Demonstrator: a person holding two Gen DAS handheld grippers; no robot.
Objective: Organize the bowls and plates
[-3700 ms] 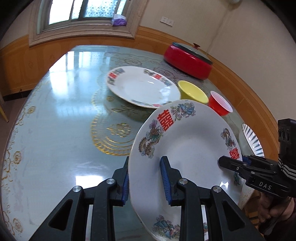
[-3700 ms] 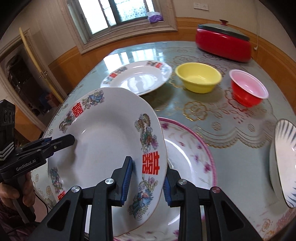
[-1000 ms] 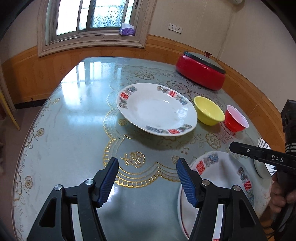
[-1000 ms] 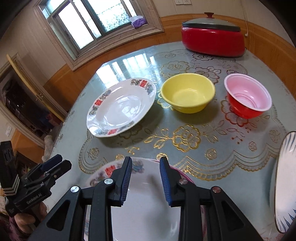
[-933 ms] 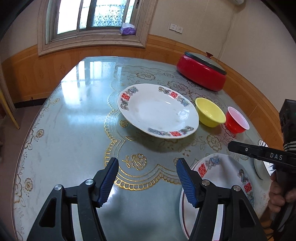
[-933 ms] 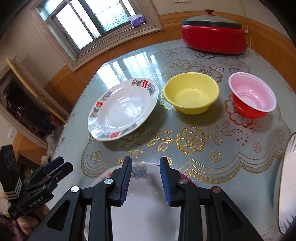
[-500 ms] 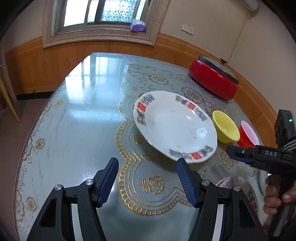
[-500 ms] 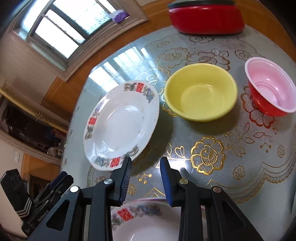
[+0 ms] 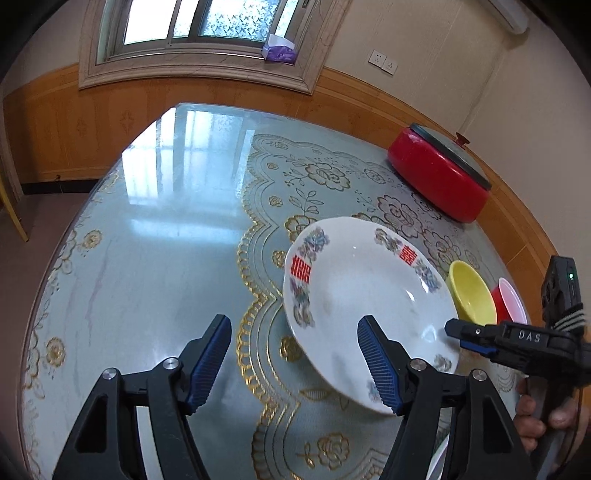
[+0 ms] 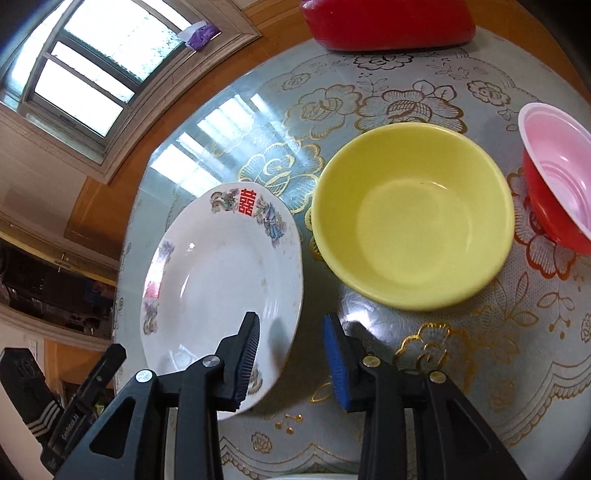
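Left wrist view: the left tongs [image 9: 293, 354] were empty and spread wide, their jaws opening further, angled down over a round glass worktop [image 9: 147, 236] with gold floral lace. The near-left rim of a white plate [image 9: 369, 314], printed with red characters and flowers, sat in front of the right-hand jaw; the other jaw was over bare worktop. Behind the plate stood 1 yellow bowl [image 9: 471, 295], 1 red bowl [image 9: 511, 301] and 1 red lidded cooker [image 9: 439, 181]. At the right edge a hand [image 9: 543, 410] carried the right tongs [image 9: 458, 332] over the plate's far side.

Right wrist view: the right tongs [image 10: 291, 358] were narrowly parted, jaws opening, holding nothing. The plate [image 10: 221, 280] rim lay between the 2 pads, seemingly untouched. The yellow bowl [image 10: 412, 218] sat just beside the plate, the red bowl [image 10: 554, 173] just beside that, and the cooker [image 10: 388, 22] at the back. The left tongs [image 10: 110, 365] showed at lower left.

Risks, as a judgement: with such a narrow gap, a pad could strike the rim instead of straddling it and push the plate into the yellow bowl. Glazed china on slick glass could also slide, or tip if only 1 side lifted first.

Counts: 1 plate whole, plus a white sliver at the lower frame edge, possibly another; 2 bowls; 1 cooker; 2 tongs.
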